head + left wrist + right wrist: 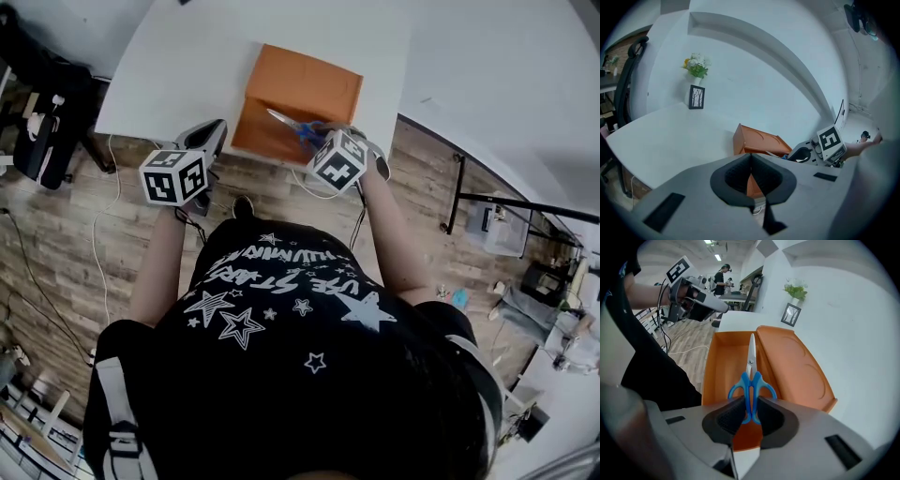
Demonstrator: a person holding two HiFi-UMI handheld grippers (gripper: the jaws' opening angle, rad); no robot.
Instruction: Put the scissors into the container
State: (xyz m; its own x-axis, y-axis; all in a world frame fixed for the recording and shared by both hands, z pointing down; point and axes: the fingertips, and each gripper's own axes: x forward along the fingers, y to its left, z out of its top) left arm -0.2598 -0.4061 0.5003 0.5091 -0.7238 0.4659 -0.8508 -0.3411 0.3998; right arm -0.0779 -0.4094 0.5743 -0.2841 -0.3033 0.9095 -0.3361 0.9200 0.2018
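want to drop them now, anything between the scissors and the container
Nothing visible does. The right tool holds the scissors by the handles, blades over the open container. Its inside looks bare, and the lid lies open beside it.

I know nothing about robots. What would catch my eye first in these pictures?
The blue-handled scissors stand out most. The right gripper has its jaws shut on their handles, and the blades point out over the open orange container on the white table. The left gripper hangs off to the left by the table's edge, its jaws together on nothing.
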